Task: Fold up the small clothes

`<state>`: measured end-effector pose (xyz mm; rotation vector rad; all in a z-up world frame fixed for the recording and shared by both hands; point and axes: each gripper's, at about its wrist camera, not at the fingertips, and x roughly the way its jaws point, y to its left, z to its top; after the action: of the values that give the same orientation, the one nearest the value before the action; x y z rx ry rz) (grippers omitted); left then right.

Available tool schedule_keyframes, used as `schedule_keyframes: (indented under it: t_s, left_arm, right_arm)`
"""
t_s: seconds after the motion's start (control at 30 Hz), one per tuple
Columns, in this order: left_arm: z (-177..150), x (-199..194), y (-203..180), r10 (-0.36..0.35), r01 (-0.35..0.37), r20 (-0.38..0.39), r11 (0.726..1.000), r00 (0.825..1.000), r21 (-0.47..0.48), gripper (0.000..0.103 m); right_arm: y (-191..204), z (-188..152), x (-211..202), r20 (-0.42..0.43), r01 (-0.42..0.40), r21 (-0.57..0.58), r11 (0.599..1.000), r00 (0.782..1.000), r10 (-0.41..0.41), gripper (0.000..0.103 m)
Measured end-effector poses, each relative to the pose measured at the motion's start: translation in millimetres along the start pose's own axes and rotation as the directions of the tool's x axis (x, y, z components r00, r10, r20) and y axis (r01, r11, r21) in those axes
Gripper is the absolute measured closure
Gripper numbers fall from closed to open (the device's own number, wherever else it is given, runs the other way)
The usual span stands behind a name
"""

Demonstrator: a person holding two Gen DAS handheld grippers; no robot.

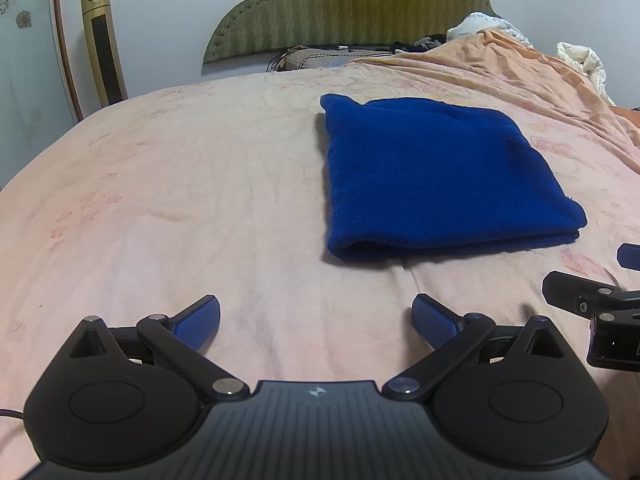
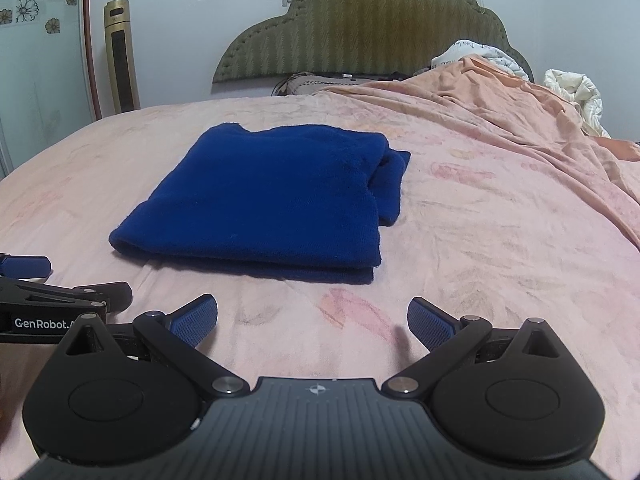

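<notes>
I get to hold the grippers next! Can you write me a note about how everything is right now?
Left gripper: open, holding nothing, low over the pink bed sheet.
Right gripper: open, holding nothing, beside the left one.
The dark blue knitted garment lies ahead of both grippers on the sheet, folded into a flat rectangle with its layered edges facing you. Neither gripper touches it.
Done: this garment looks folded. One inner layer sticks out along its right side.
Left: maybe tuck that layer in. No other small clothes are laid out; a rumpled peach blanket lies at the right.

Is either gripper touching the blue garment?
No. Both the left gripper and right gripper sit open, short of the folded garment.
</notes>
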<state>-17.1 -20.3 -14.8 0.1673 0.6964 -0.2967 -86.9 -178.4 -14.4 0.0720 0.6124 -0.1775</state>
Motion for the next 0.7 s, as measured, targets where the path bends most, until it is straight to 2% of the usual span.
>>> schedule_keyframes:
  t_s: [0.7]
  left_arm:
    - [0.8,-3.4,0.5,0.007,-0.006,0.006,1.0,1.0,-0.009,0.0]
  right_arm:
    - [1.2,-0.9,-3.1,0.0,-0.006,0.0,1.0,1.0,0.006,0.001]
